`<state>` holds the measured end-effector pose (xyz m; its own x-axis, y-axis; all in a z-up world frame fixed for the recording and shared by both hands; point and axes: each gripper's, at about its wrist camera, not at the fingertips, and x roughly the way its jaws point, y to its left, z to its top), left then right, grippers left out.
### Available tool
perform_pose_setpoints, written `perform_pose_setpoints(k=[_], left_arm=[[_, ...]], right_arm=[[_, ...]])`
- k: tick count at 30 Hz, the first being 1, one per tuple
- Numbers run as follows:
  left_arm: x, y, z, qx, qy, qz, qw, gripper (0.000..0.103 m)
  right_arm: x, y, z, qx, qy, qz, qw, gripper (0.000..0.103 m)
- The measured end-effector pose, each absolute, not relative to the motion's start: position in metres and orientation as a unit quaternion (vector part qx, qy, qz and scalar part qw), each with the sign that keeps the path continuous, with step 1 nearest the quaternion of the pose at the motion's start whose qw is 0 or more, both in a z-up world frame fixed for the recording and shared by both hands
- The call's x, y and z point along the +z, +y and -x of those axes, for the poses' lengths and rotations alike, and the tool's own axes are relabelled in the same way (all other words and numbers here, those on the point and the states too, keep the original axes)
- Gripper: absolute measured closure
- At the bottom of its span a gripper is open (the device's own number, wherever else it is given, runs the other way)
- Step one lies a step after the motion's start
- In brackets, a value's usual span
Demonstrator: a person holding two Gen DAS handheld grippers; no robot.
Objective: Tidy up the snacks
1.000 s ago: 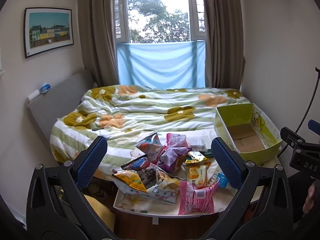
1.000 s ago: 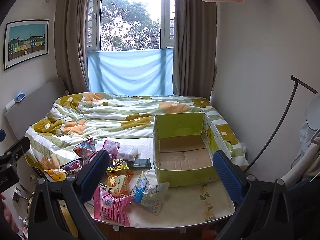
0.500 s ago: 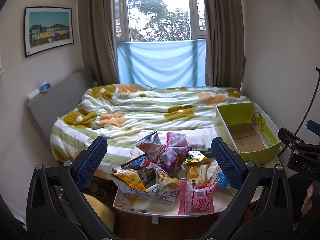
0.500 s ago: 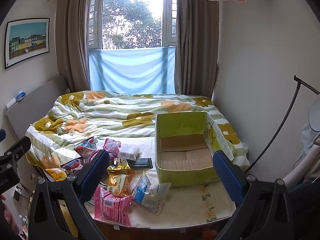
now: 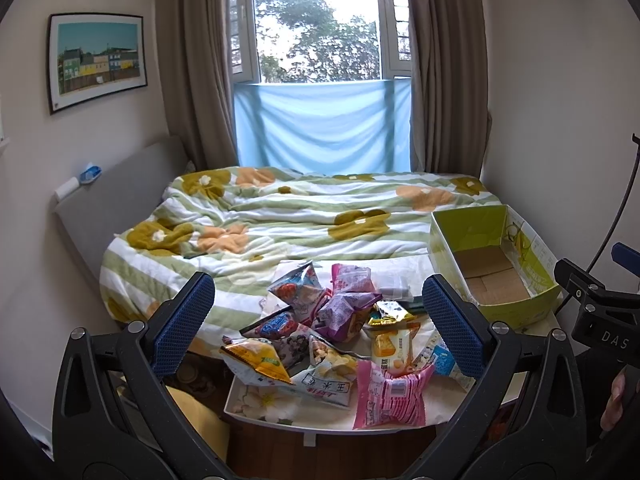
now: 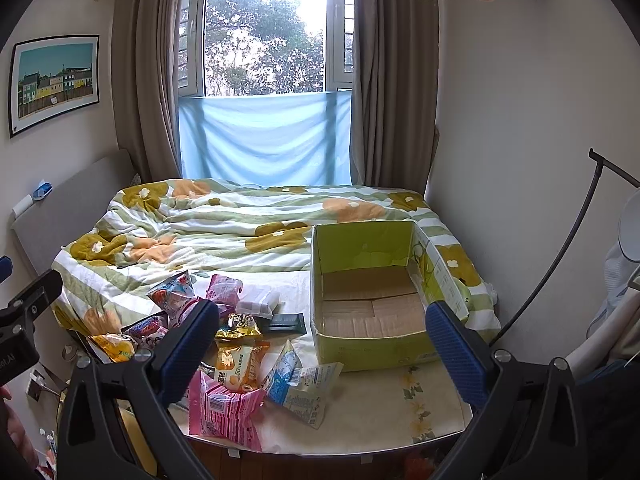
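Jaws of both grippers gape empty and have barely moved; snacks [image 5: 320,336] still heaped on the worktop [image 6: 380,412], box [image 6: 372,344] empty, nothing sorted yet

I am holding the left gripper [image 5: 319,324] level, facing forward, its two blue-padded fingers [image 5: 184,322] spread wide apart with nothing between them. I am keeping the right gripper [image 6: 320,350] in the same pose, jaws gaping and gripping nothing. Each gripper is showing at the edge of the other's view, side by side, with part of my hand [image 5: 616,404] wrapping the right handle.
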<state>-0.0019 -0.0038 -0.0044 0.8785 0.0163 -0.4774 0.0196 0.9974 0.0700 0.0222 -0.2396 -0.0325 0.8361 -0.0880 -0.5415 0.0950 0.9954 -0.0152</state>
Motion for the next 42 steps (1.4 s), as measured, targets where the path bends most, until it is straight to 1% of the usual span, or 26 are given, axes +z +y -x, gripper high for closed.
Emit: perform_pose_setpoints(k=[37,42], left_arm=[[-0.0040,-0.0060,0.0012,0.000,0.248,-0.038,0.968,0.001],[-0.0061,-0.0036,-0.0028,-0.008,0.262,-0.031,0.965,0.001]], right_arm=[[-0.0314,-0.2424,-0.0241,-0.046,0.284,-0.009,0.958,0.000],[-0.0327,-0.2425,-0.0245,-0.048,0.286,-0.010,0.957,0.000]])
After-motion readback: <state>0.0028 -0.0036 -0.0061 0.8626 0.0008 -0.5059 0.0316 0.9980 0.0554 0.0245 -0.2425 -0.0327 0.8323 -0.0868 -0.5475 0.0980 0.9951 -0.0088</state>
